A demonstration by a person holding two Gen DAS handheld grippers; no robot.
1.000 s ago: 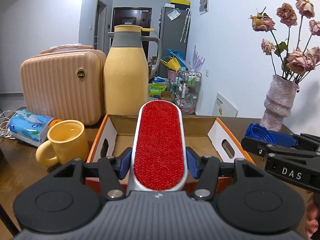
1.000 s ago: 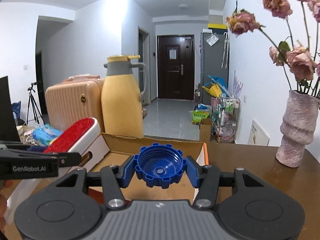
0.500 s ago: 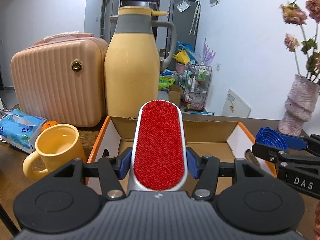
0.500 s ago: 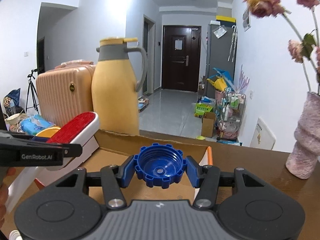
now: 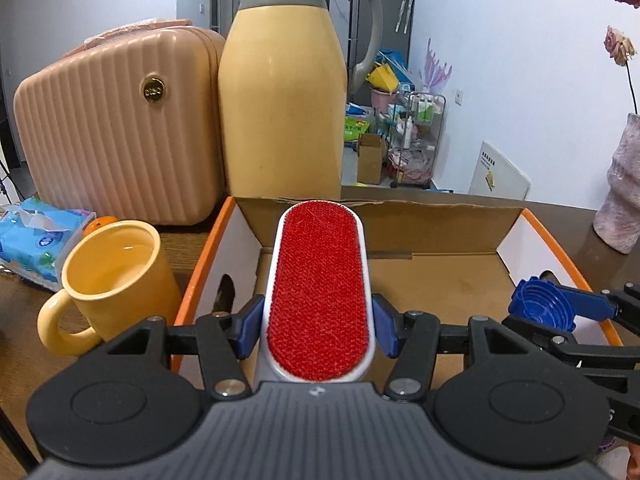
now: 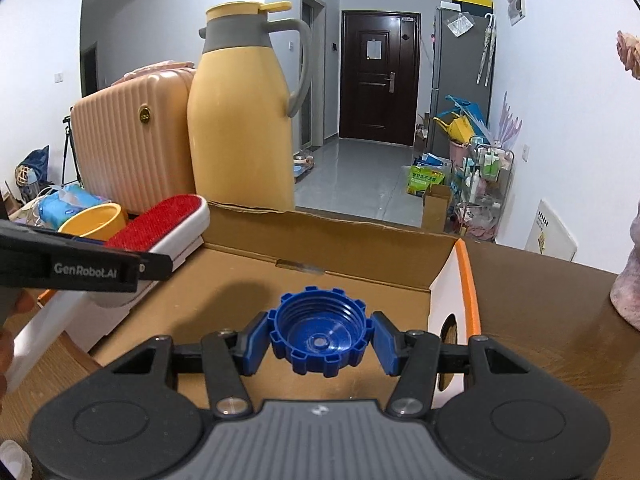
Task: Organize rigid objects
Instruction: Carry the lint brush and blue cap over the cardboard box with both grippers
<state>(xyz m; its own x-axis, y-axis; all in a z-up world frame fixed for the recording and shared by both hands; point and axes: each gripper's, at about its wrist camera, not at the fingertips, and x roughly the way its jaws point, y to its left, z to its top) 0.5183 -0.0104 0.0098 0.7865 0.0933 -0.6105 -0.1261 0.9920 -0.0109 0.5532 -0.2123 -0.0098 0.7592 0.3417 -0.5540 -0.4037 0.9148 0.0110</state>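
My left gripper [image 5: 318,330] is shut on a white lint brush with a red pad [image 5: 318,292], held over the left part of an open cardboard box [image 5: 440,236]. My right gripper [image 6: 319,340] is shut on a blue ribbed cap [image 6: 319,336], held over the right part of the same box [image 6: 360,256]. The cap also shows at the right in the left wrist view [image 5: 542,308]. The brush also shows at the left in the right wrist view [image 6: 160,220]. The box floor below looks bare.
A yellow mug [image 5: 112,276] stands left of the box. A yellow thermos jug [image 5: 282,92] and a pink ribbed case [image 5: 116,128] stand behind it. A tissue pack [image 5: 36,236] lies far left. A pinkish vase [image 5: 624,192] stands right on the brown table [image 6: 560,340].
Both grippers have moved forward and down over the box with their objects still held. The cap now sits lower, inside the box's right side.
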